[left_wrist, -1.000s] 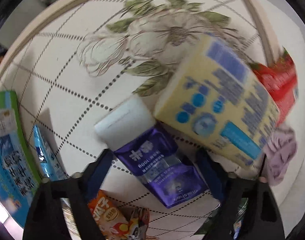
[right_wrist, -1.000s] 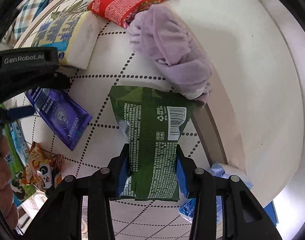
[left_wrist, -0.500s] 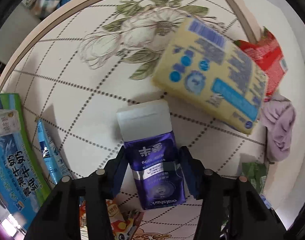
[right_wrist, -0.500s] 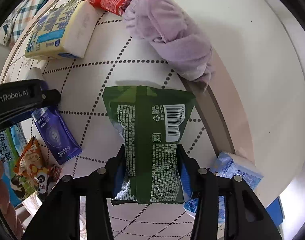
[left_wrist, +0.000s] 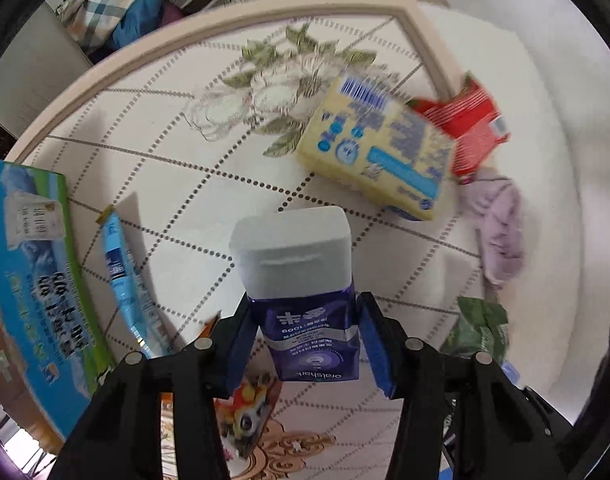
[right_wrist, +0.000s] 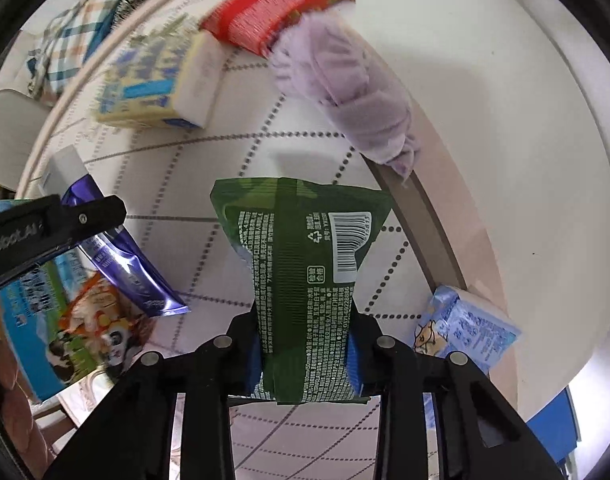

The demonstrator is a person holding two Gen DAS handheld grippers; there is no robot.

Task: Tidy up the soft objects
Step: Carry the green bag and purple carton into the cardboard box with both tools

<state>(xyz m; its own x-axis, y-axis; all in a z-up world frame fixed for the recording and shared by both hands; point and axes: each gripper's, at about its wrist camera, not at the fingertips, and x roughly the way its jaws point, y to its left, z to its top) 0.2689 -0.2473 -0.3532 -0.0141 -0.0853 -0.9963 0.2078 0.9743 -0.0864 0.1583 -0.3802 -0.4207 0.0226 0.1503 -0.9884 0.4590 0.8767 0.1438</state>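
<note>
Our left gripper (left_wrist: 311,354) clamps the purple tube (left_wrist: 305,296), cap pointing away; our right gripper (right_wrist: 305,354) pinches the green packet (right_wrist: 305,280). Beyond the fingers lie the yellow pack (left_wrist: 379,152) and lilac cloth (right_wrist: 345,92).

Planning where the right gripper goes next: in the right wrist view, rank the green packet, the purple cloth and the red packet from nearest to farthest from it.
1. green packet, clamped in the right gripper.
2. purple cloth, beyond it, toward the upper right.
3. red packet, at the top, past the cloth.
</note>
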